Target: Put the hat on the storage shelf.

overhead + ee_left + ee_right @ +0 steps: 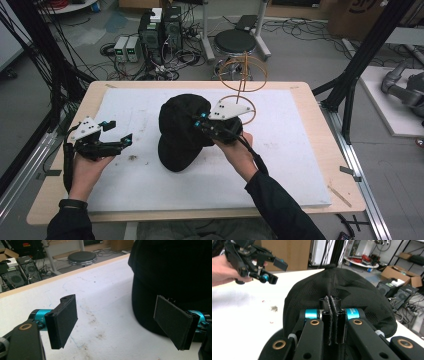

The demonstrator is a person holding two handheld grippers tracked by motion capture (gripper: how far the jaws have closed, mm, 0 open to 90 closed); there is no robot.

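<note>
Black cap (181, 131) mid-pad, centre of table. Right gripper (202, 123) at cap's 3 o'clock, jaws pinched on thin crown fabric; could slip if lifted. Left gripper (119, 132) at 9 o'clock, jaws wide apart, empty.

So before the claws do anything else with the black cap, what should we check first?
1. Right claw pinching the black cap: ok, jaws closed on its fabric.
2. Left claw ready: ok, open and holding nothing.
3. Left claw apart from the cap: ok, a gap shows on the white mat.
4. Wire stand free: ok, nothing hangs on it.
5. Grip firm enough to lift: cannot tell.
</note>
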